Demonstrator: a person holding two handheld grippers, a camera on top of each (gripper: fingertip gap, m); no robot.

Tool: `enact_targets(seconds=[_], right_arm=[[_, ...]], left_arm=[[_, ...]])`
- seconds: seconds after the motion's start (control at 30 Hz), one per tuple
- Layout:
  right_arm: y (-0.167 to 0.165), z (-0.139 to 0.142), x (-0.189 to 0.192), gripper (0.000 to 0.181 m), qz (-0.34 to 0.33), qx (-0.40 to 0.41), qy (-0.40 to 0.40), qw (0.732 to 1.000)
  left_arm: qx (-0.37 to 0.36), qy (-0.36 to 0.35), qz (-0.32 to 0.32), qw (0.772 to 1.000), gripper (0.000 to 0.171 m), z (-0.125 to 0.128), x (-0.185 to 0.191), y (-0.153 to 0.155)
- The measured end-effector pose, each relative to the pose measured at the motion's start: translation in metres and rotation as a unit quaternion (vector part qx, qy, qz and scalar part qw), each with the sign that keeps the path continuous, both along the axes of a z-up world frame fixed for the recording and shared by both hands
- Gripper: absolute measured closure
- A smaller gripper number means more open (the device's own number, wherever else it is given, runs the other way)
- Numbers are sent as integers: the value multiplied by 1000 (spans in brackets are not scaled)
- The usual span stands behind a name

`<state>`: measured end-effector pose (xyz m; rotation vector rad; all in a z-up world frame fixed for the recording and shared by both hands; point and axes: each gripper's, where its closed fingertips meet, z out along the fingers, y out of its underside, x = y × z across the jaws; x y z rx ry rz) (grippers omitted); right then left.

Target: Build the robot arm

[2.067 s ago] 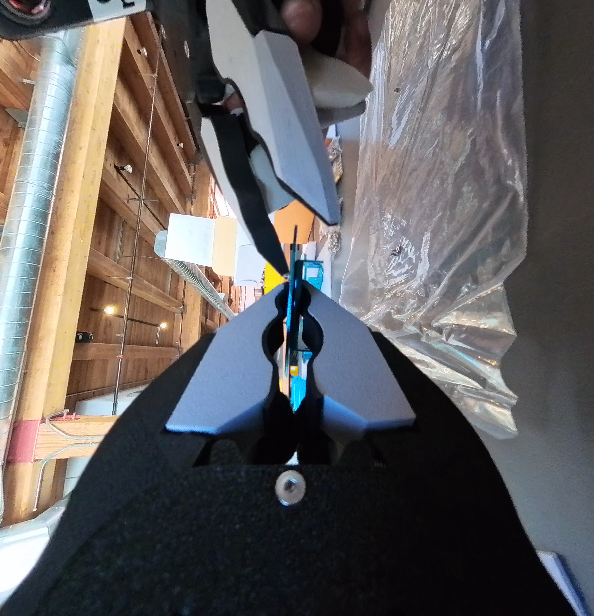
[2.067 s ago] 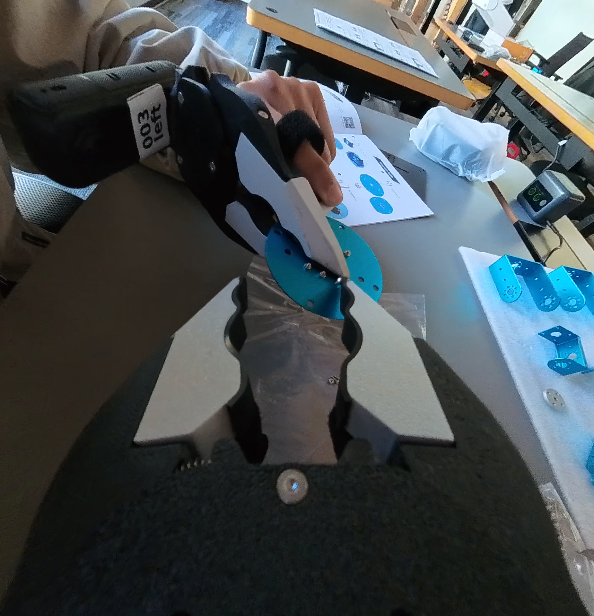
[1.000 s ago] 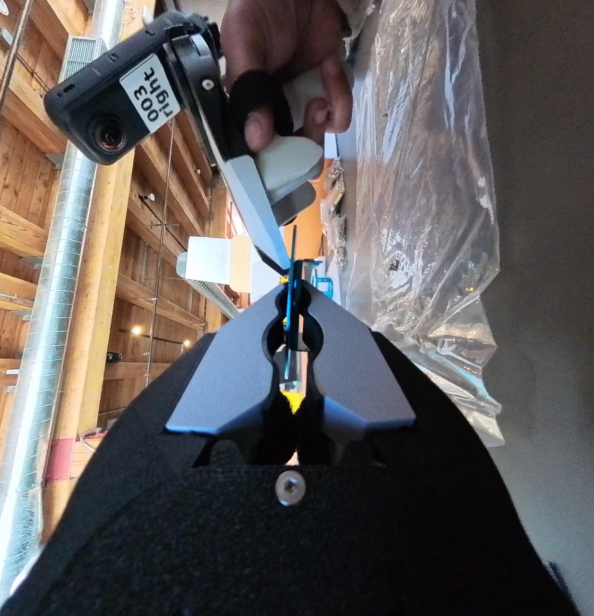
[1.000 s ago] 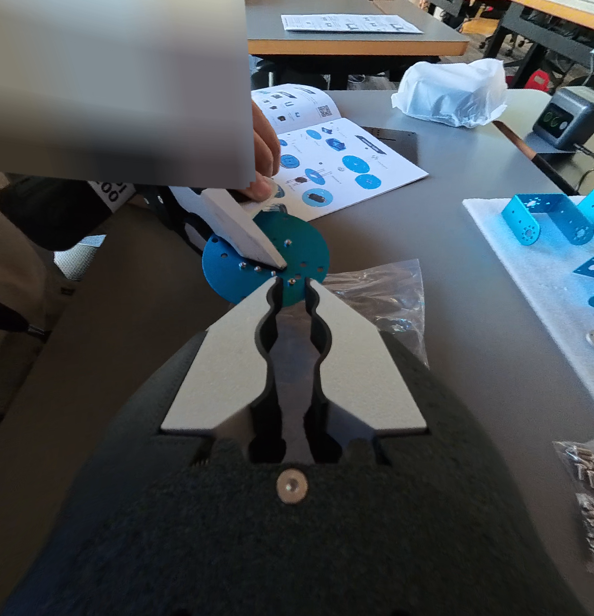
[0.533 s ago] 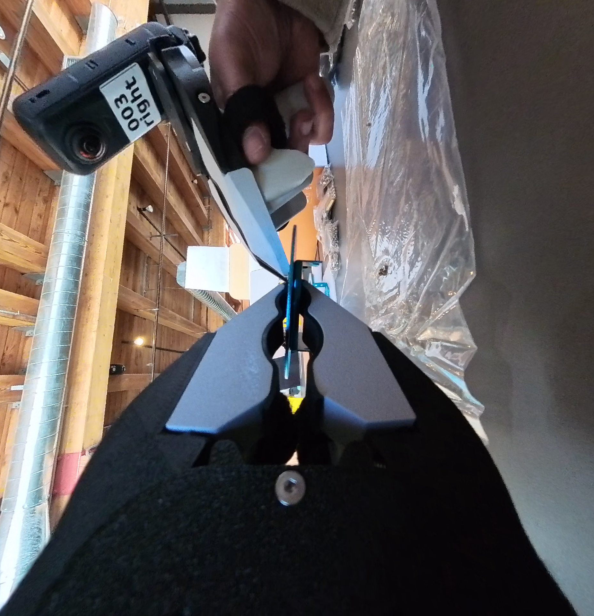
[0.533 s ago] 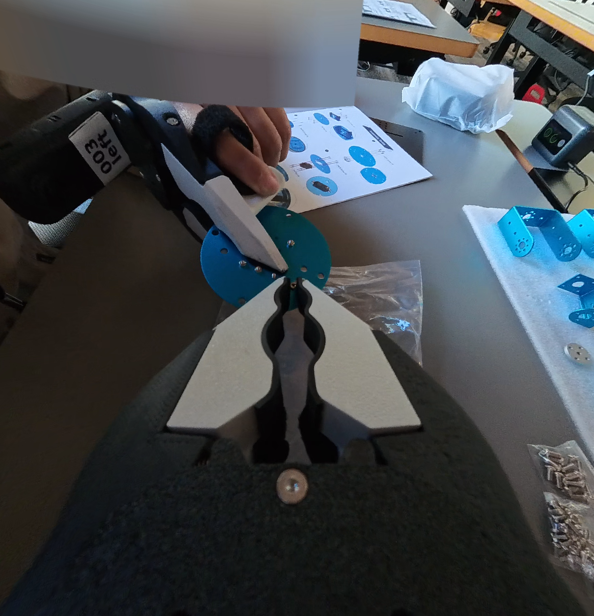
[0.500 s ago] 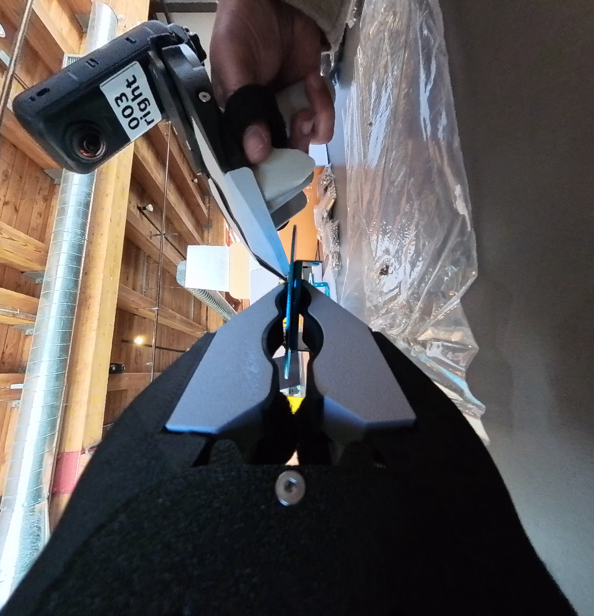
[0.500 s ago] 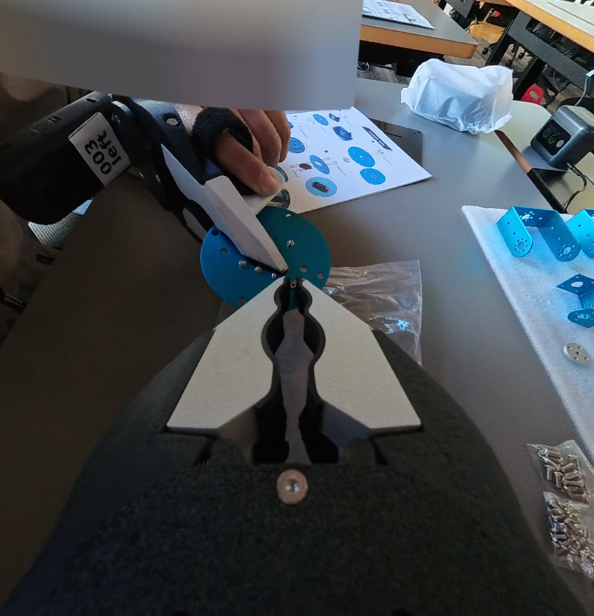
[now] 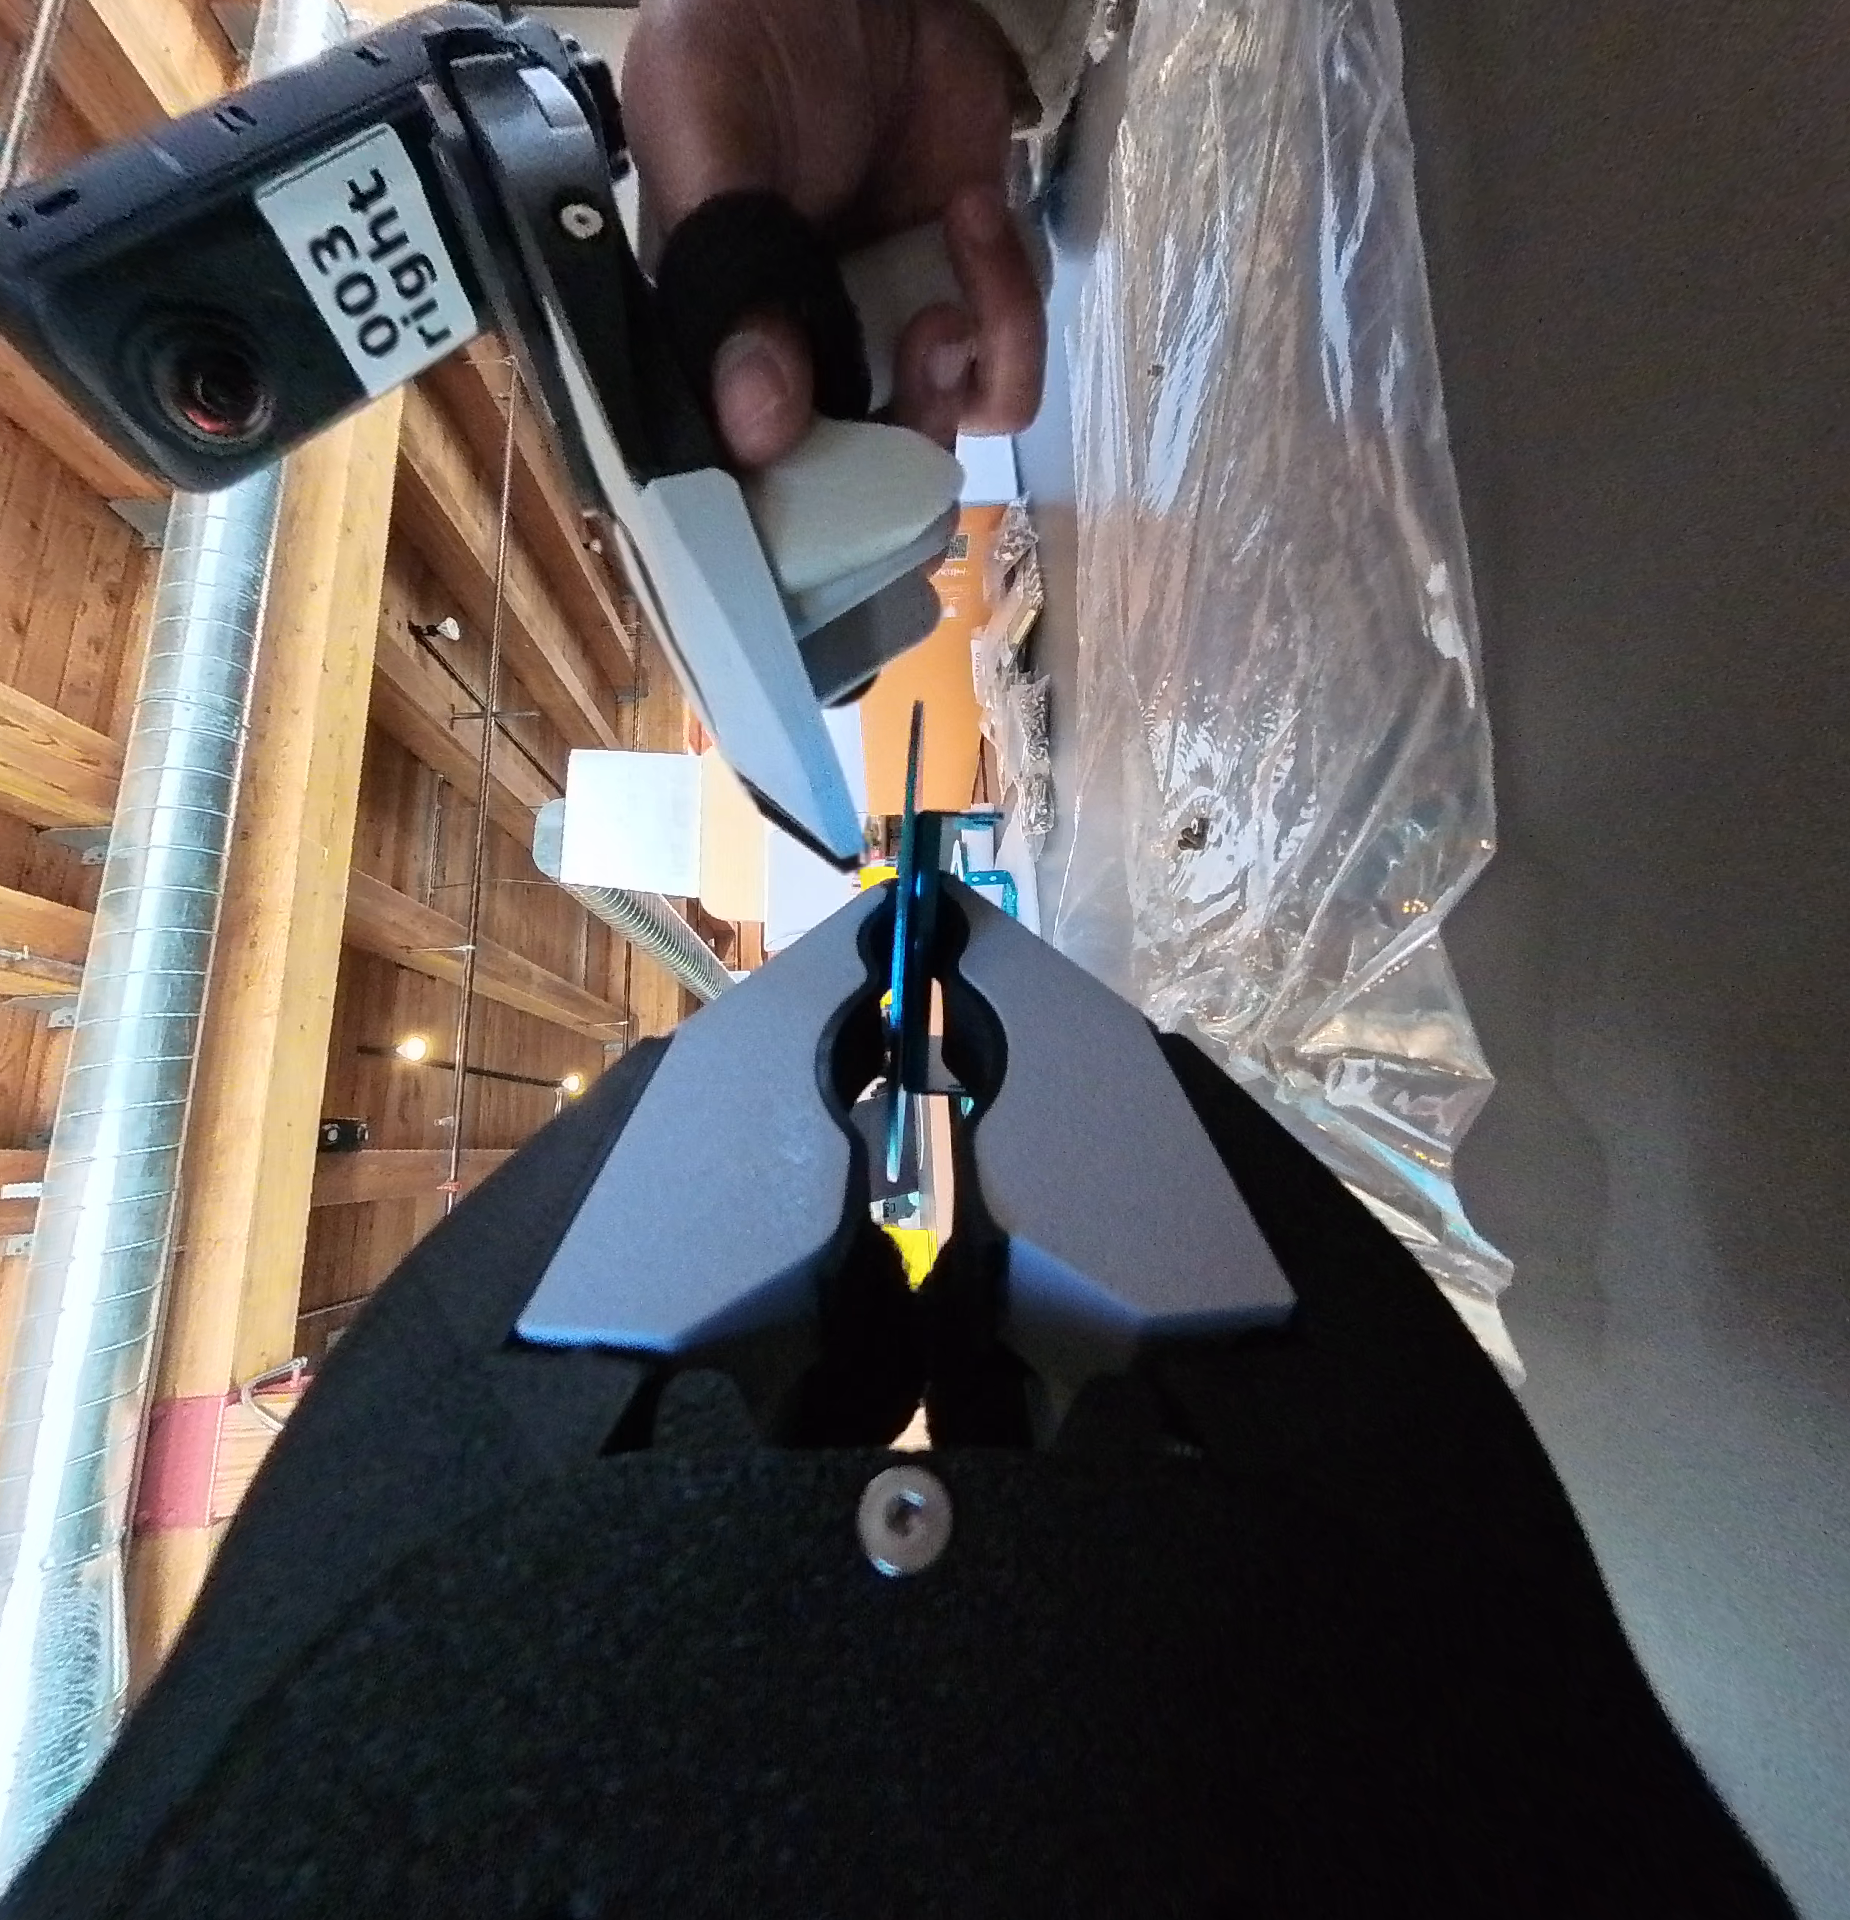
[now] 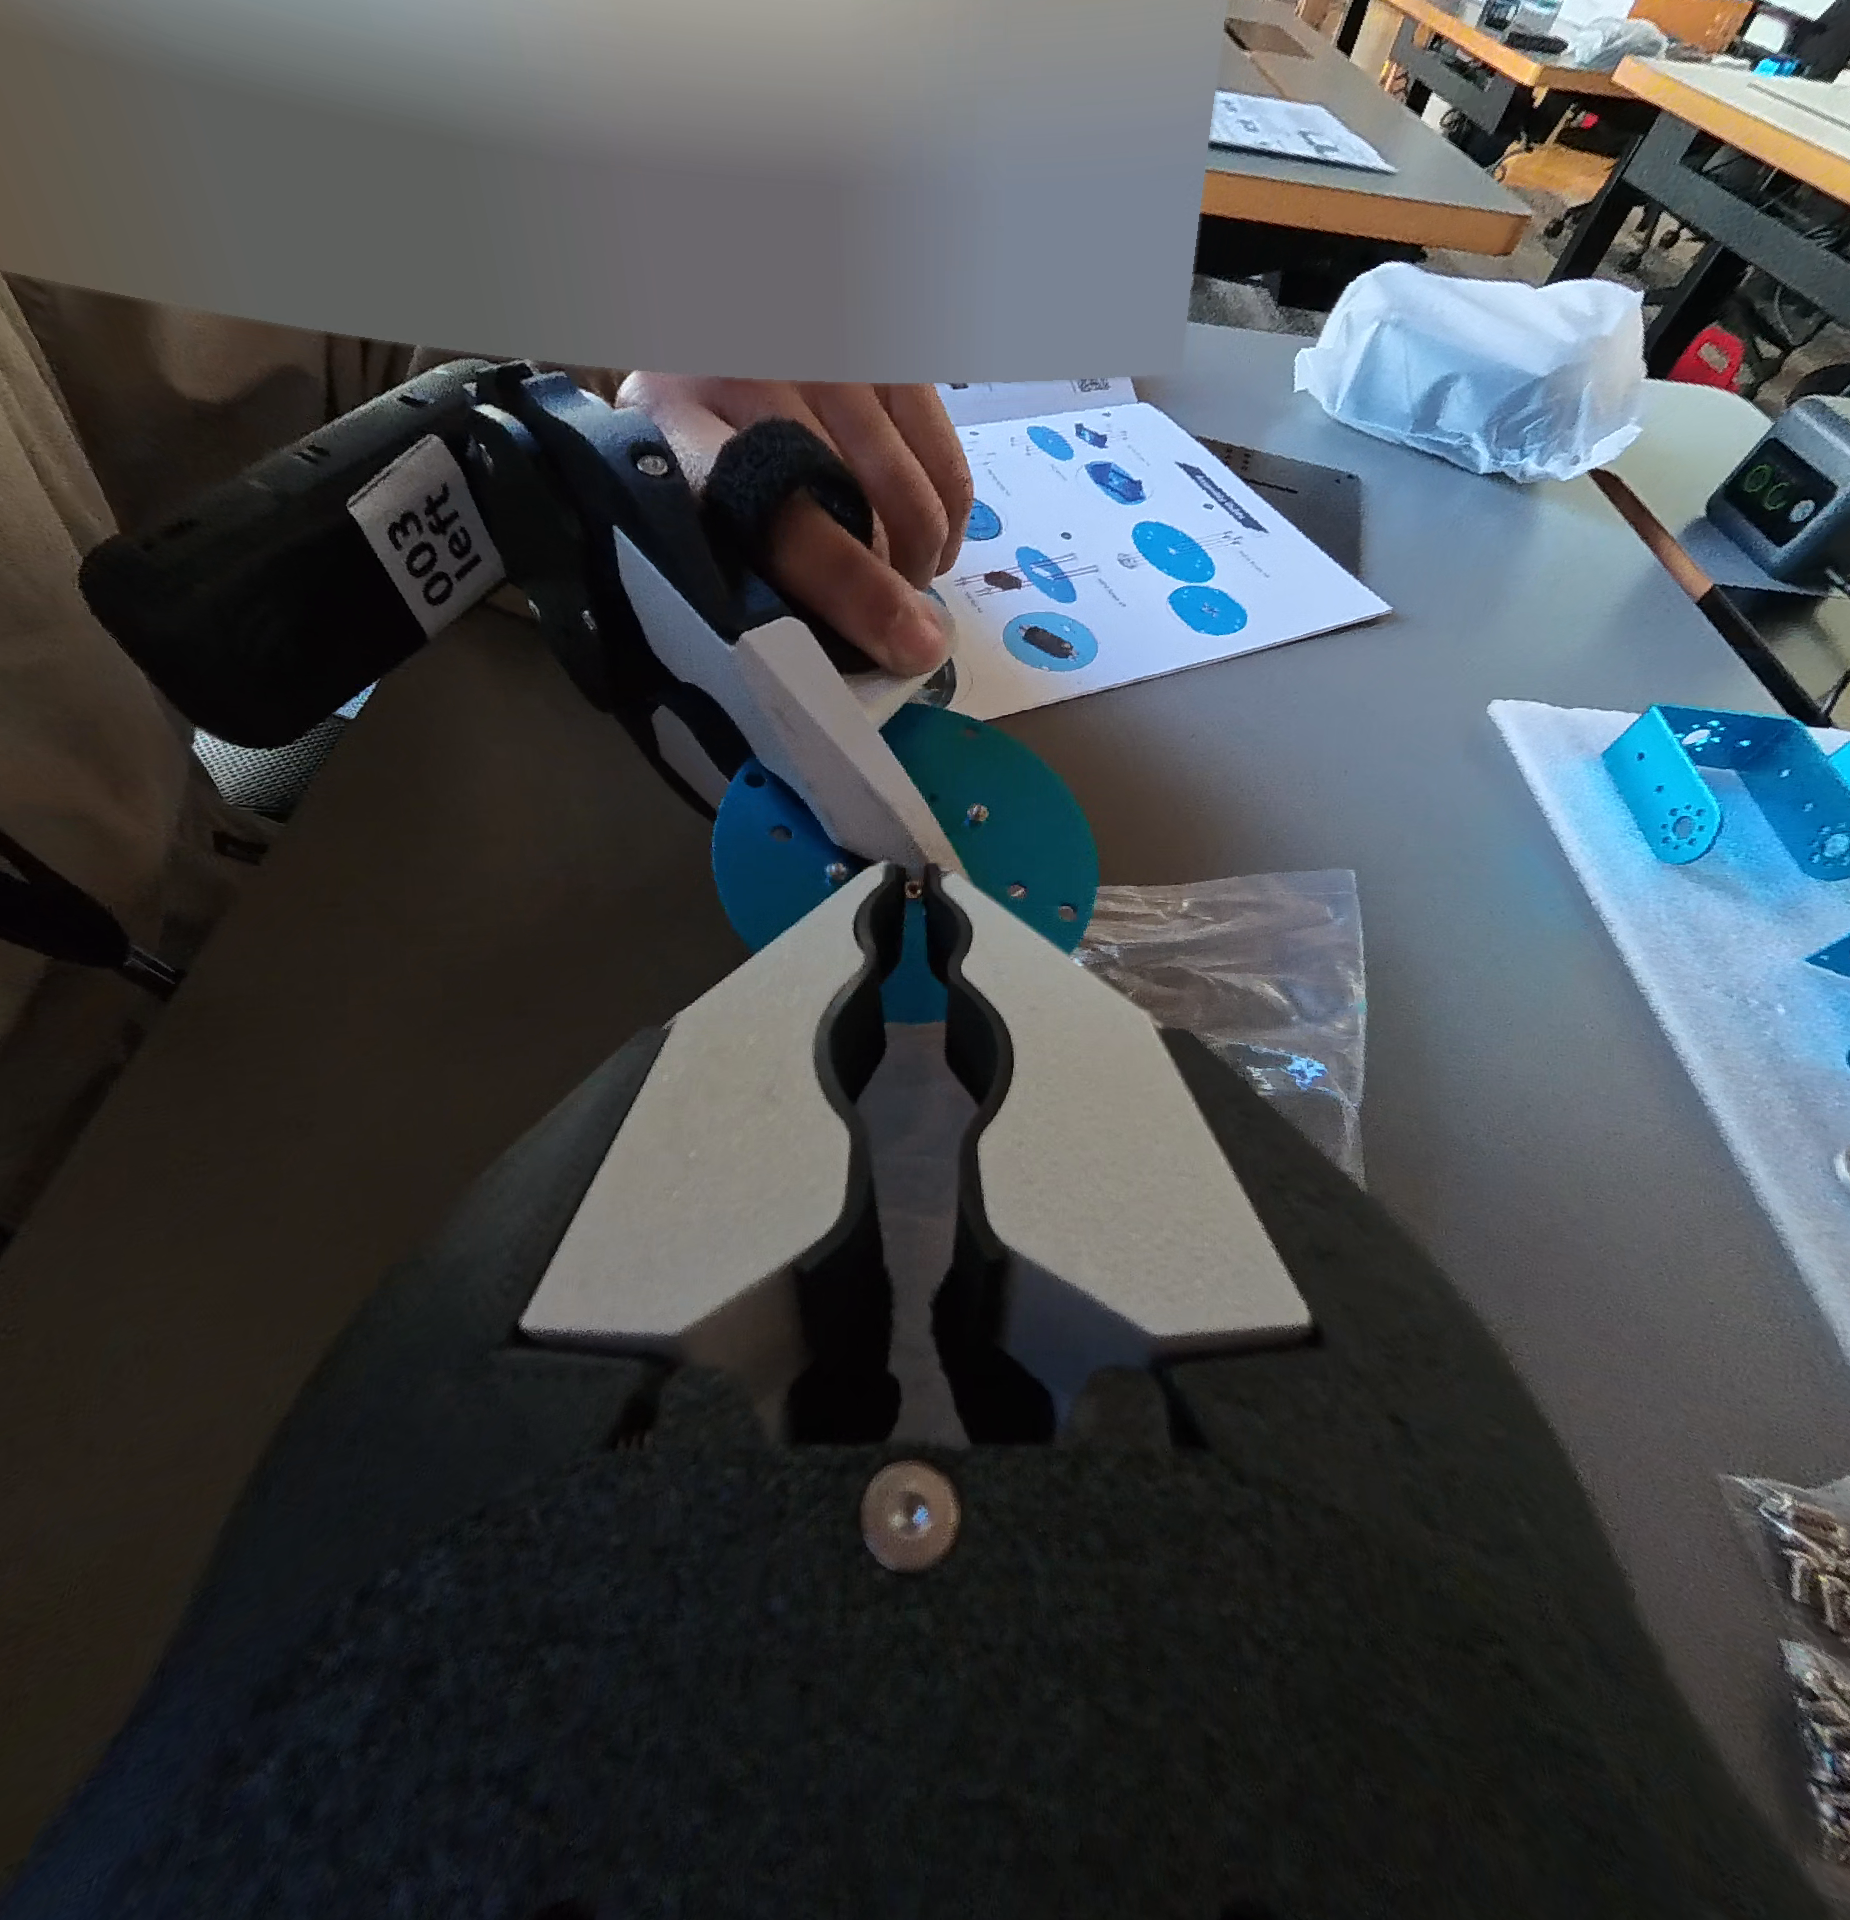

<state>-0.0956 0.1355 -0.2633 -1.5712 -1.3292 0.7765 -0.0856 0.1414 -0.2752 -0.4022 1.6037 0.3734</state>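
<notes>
My left gripper (image 9: 916, 899) is shut on a round blue disc (image 9: 914, 769) with holes and holds it edge-on above the grey table. In the right wrist view the disc (image 10: 1004, 821) faces me, with one left gripper finger (image 10: 817, 748) lying across it. My right gripper (image 10: 908, 883) is shut on a small screw (image 10: 913, 886) right at the disc's face. In the left wrist view the right gripper's tip (image 9: 843, 847) is just left of the disc, a small gap apart.
A clear plastic bag (image 10: 1233, 966) lies under the disc. Behind it lies an open instruction sheet (image 10: 1139, 561). A white foam tray (image 10: 1586, 831) at the right holds blue brackets (image 10: 1731, 790). Bags of screws (image 10: 1825, 1558) lie at the lower right. A white wrapped bundle (image 10: 1472, 364) and a grey device (image 10: 1804, 499) stand at the back. Less than 4 cm separates the two grippers' tips.
My right gripper went from open to shut on the screw and came up to the disc's face. Its tip now sits slightly off the disc. The left gripper kept hold of the disc.
</notes>
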Motion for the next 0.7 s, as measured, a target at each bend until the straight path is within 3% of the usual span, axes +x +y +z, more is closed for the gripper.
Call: enact_targets(seconds=[0.7], right_arm=[[5,-4,1,179,-15,-9,-3,1000]], left_arm=[[-2,-4,5,1000,170,1,0,2]])
